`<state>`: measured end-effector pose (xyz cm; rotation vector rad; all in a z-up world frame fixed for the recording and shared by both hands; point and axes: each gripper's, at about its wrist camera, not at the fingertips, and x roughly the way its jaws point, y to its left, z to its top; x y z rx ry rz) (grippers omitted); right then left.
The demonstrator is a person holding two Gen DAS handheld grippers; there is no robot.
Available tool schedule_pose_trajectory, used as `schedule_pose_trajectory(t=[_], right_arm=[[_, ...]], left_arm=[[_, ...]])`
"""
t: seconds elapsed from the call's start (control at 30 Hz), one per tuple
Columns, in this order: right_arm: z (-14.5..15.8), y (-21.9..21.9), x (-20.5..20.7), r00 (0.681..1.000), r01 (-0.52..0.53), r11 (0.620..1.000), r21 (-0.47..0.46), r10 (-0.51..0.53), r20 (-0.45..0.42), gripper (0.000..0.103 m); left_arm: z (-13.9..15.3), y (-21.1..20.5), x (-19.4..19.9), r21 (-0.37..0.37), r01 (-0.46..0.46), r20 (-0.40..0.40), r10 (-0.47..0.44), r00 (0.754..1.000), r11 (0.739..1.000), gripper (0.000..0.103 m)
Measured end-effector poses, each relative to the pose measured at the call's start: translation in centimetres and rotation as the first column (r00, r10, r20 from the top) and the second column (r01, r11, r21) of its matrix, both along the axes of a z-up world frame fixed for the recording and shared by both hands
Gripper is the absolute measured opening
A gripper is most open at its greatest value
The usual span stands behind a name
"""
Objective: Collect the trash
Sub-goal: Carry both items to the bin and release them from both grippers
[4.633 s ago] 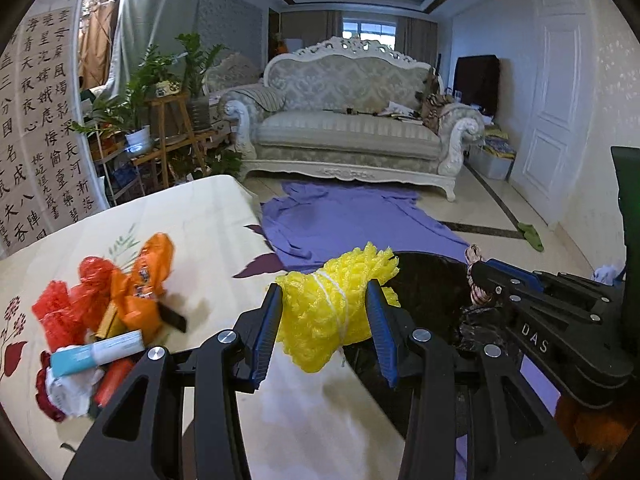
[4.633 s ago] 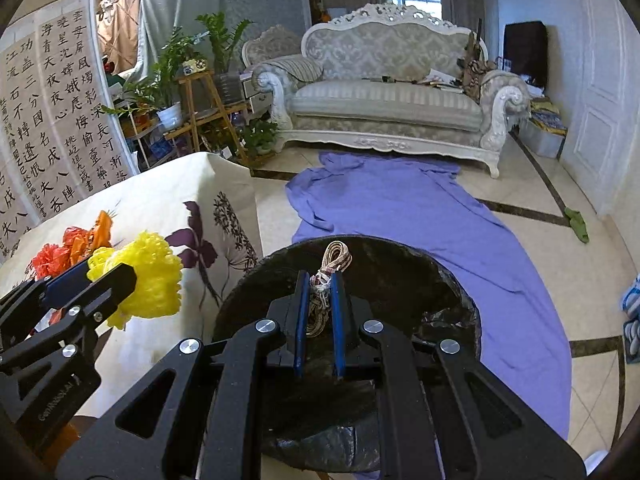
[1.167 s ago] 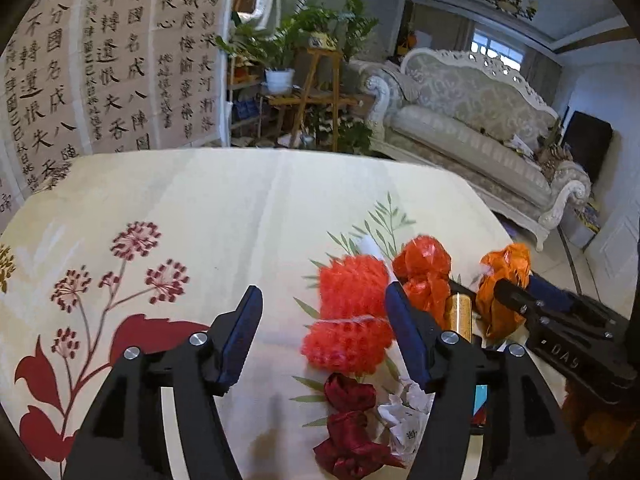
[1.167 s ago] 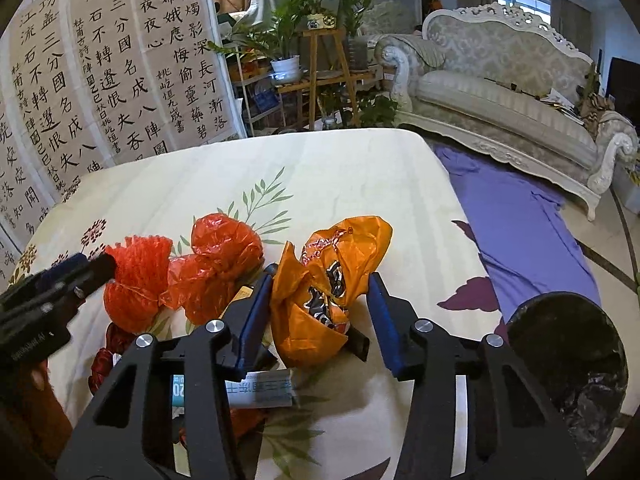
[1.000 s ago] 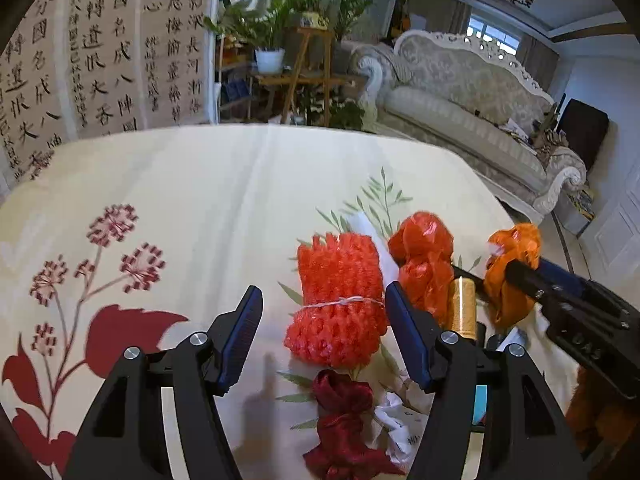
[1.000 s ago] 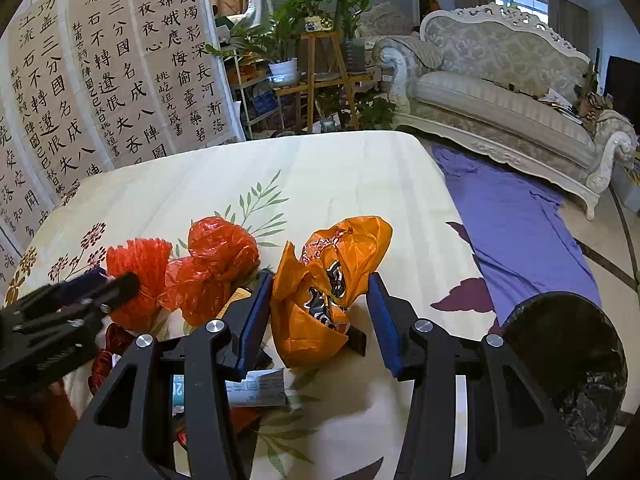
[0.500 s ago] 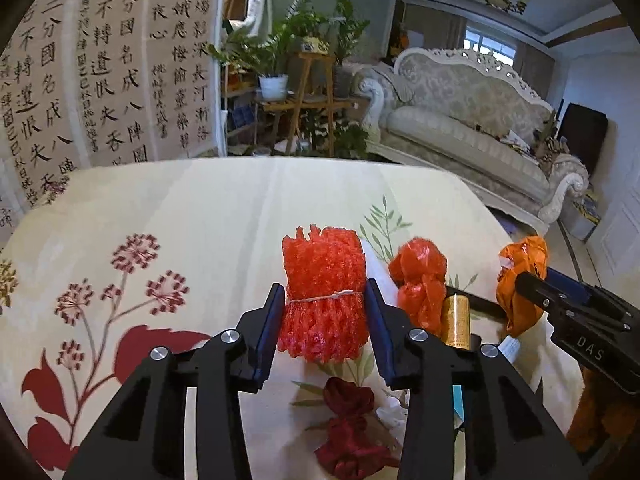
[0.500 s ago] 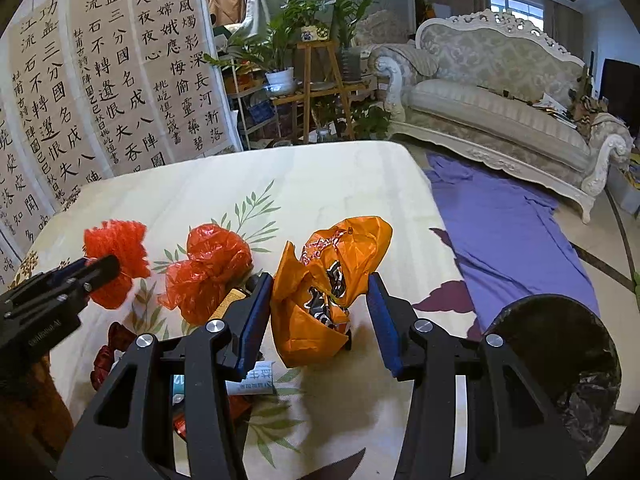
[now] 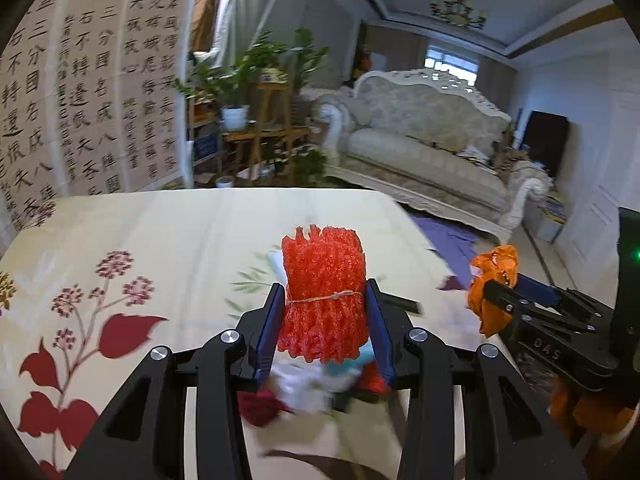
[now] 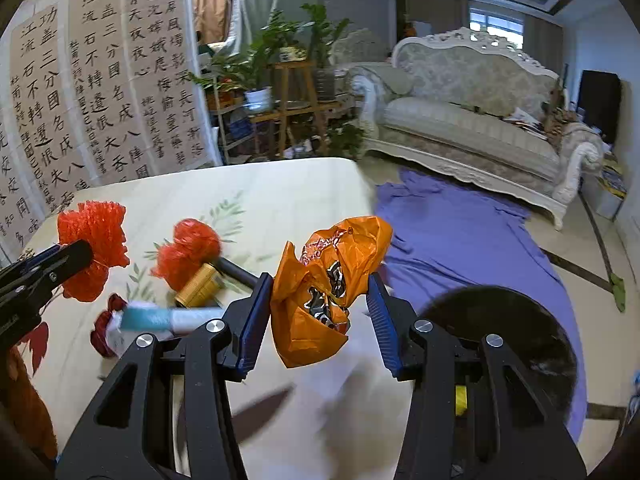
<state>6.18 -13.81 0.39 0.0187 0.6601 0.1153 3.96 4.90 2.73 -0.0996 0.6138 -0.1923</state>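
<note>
My left gripper (image 9: 325, 305) is shut on a red foam net roll (image 9: 323, 280) tied with a thin band, held above the table. The same red foam net roll (image 10: 94, 240) shows at the left of the right wrist view. A crumpled orange snack wrapper (image 10: 325, 284) hangs in my right gripper (image 10: 318, 298), which is shut on it; the orange wrapper (image 9: 491, 276) also appears at the right of the left wrist view. On the table lie a red plastic bag (image 10: 188, 250), a gold cylinder (image 10: 198, 290), a blue-and-white tube (image 10: 168, 317) and a dark red scrap (image 10: 105, 328).
A black-lined trash bin (image 10: 516, 344) stands on the floor to the right of the floral tablecloth (image 9: 140, 240). A purple cloth (image 10: 452, 232) lies on the floor before a white sofa (image 10: 472, 120). Plants on a wooden stand (image 10: 296, 92) and calligraphy sheets (image 10: 80, 80) stand behind.
My left gripper shut on the red foam net roll and lifted it off the table. The right gripper rose and swung right with the orange wrapper, off the pile.
</note>
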Motion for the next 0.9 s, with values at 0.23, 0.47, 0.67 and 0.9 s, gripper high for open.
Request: schedule_pose_trajectory(t=[0.23,0.47,0.67,0.9], right_arm=[[-0.8,-4.9,-3.4,0.995,0.094,0.995,-0.022,-0.095,-0.016,0.046],[-2.2,-9.2,-5.0,0.985,0.170,0.985,-0.015,-0.170,-0.038,0.047],[-3.3,-12.1,-4.8,0.977,0.206,0.979,-0.001,-0.205,-0.058,0.047],[-4.1,-14.0,-4.0,0.974,0.216,0.976,0.007,-0.215,-0.066,0.047]], left_arm=[[-1.0,-5.7,-1.6,0.002,0.119,-0.007,-0.119,0.993,0.993,0.041],[-2.4,-11.1,-1.9,0.021,0.208,-0.031,-0.207,0.978,0.978,0.041],[-3.3,-14.8,-1.1,0.047,0.252,-0.046,-0.250,0.967,0.967,0.041],[-4.4,-18.2,0.2,0.075,0.288,-0.069,-0.283,0.957,0.955,0.041]])
